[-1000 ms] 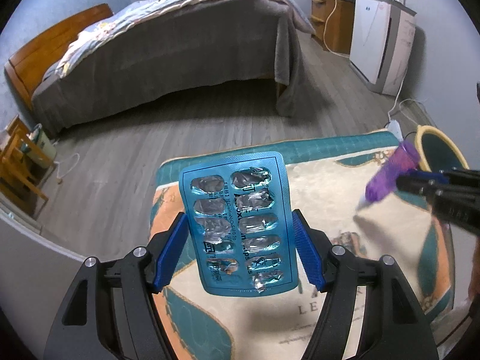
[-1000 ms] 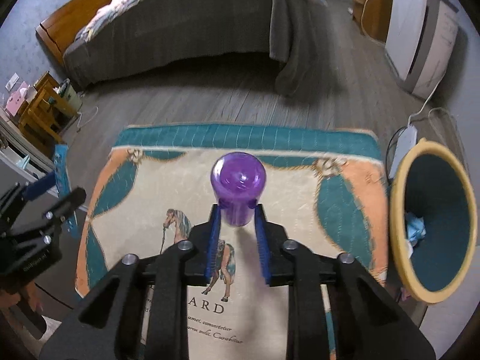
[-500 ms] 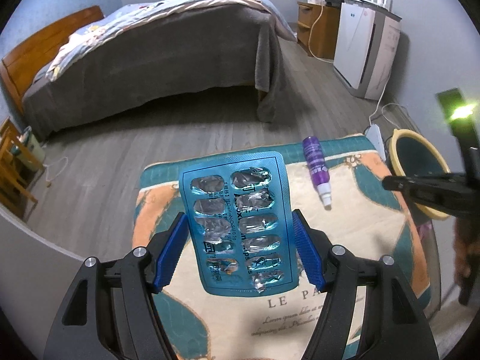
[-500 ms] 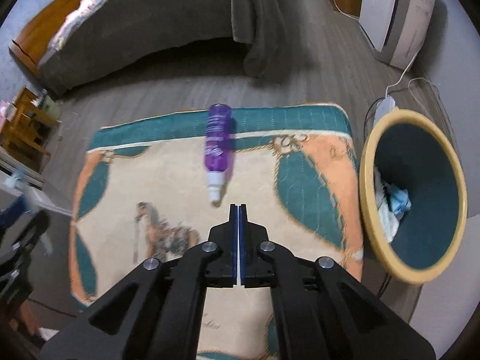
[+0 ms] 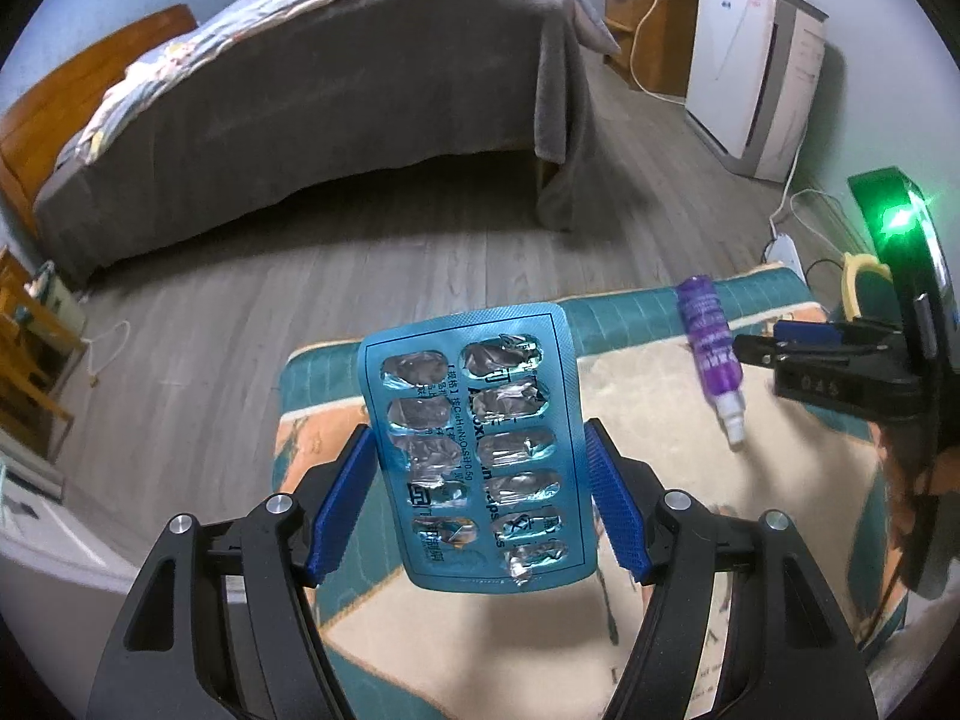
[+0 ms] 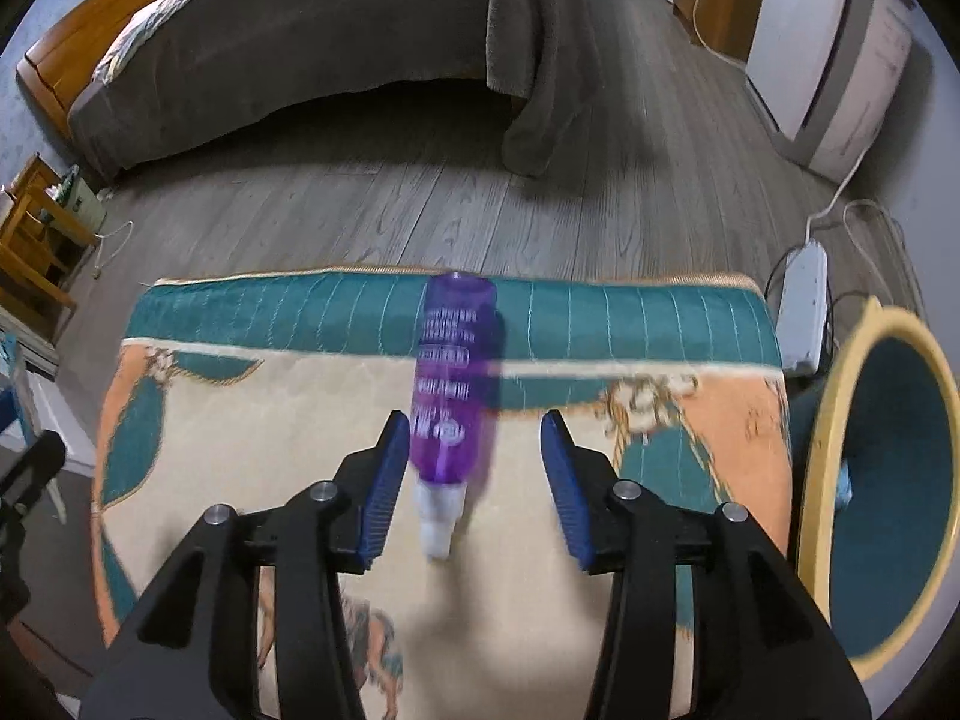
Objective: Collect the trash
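My left gripper [image 5: 477, 438] is shut on an emptied blue blister pack [image 5: 474, 456], which stands upright between the blue pads above the rug. A purple spray bottle [image 6: 453, 372] lies on the rug with its white nozzle towards me. My right gripper [image 6: 474, 420] hangs low over the bottle's nozzle end and its jaws are opening. The bottle sits between them, nearer the left pad, and neither pad presses on it. In the left wrist view the bottle [image 5: 708, 342] lies just left of the right gripper [image 5: 780, 342].
The patterned teal, cream and orange rug [image 6: 240, 480] lies on grey wood flooring. A yellow-rimmed bin [image 6: 816, 480] with trash inside stands at its right edge, beside a power strip [image 6: 804, 300] and cables. A bed [image 5: 336, 90] fills the far side; a white appliance [image 5: 750, 72] stands against the right wall.
A second ago the right gripper held the purple bottle; then the bottle lay on the rug with the jaws shut. Now that gripper has come down and opened around it. The left still holds the pack.
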`<action>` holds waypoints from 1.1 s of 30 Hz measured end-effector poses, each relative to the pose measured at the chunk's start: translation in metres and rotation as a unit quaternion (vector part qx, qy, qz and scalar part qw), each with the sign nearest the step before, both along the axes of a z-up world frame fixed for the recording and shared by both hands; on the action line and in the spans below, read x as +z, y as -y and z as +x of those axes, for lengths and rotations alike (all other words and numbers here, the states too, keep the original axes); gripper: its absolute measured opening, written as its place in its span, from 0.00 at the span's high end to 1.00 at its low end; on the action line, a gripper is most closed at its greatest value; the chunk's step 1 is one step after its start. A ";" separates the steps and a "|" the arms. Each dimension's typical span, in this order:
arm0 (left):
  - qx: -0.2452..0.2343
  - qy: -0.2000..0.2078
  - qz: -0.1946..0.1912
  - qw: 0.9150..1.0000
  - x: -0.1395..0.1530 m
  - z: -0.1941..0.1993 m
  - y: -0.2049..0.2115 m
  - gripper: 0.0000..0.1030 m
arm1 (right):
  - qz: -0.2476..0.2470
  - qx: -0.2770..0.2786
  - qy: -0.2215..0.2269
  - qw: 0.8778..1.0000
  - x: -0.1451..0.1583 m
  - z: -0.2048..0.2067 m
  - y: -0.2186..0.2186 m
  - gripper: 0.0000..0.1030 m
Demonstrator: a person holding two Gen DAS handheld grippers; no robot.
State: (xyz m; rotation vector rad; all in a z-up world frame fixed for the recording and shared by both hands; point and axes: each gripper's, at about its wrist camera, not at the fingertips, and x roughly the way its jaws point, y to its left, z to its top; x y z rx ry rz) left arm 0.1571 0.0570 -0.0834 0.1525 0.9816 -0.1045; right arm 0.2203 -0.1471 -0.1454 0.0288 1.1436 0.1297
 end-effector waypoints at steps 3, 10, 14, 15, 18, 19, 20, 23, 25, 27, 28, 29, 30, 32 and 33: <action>-0.003 -0.005 -0.004 1.000 -0.005 0.009 -0.001 0.32 | -0.001 0.004 0.002 1.000 -0.010 0.012 -0.006 0.56; -0.003 -0.022 -0.008 1.000 -0.014 0.024 -0.001 0.32 | -0.018 0.018 -0.009 1.000 -0.040 0.031 -0.020 0.66; -0.004 -0.023 -0.004 1.000 -0.014 0.025 0.003 0.32 | -0.007 0.025 -0.006 1.000 -0.034 0.028 -0.015 0.67; -0.004 -0.021 -0.003 1.000 -0.013 0.025 0.004 0.32 | -0.004 0.025 -0.005 1.000 -0.031 0.027 -0.013 0.67; -0.007 -0.015 -0.003 1.000 -0.009 0.023 0.010 0.32 | -0.008 0.034 0.001 0.999 -0.010 0.017 -0.006 0.68; -0.010 -0.011 -0.001 1.000 -0.008 0.022 0.013 0.32 | -0.011 0.039 0.002 0.999 -0.002 0.015 -0.004 0.69; -0.013 -0.006 0.002 1.000 -0.005 0.020 0.017 0.32 | -0.013 0.043 0.005 0.999 0.007 0.011 -0.002 0.69; -0.023 0.006 0.005 1.000 0.004 0.013 0.027 0.32 | -0.007 0.042 0.031 0.999 0.043 -0.006 0.014 0.69; -0.028 0.014 0.005 0.999 0.010 0.008 0.035 0.32 | -0.004 0.042 0.055 0.998 0.069 -0.020 0.027 0.69; -0.037 0.025 0.008 0.999 0.017 0.001 0.045 0.32 | -0.004 0.039 0.081 0.996 0.093 -0.035 0.043 0.69; -0.041 0.028 0.008 0.999 0.019 -0.002 0.049 0.32 | -0.003 0.036 0.090 0.995 0.102 -0.041 0.050 0.69; -0.046 0.032 0.008 0.998 0.023 -0.006 0.055 0.32 | 0.000 0.031 0.098 0.995 0.111 -0.047 0.060 0.69; -0.052 0.035 0.009 0.998 0.026 -0.010 0.061 0.32 | 0.002 0.024 0.104 0.994 0.118 -0.054 0.071 0.69; -0.065 0.039 0.010 0.997 0.031 -0.017 0.074 0.32 | 0.006 0.002 0.110 0.994 0.129 -0.067 0.098 0.69; -0.074 0.041 0.013 0.996 0.033 -0.019 0.083 0.32 | 0.010 -0.012 0.112 0.994 0.134 -0.074 0.115 0.69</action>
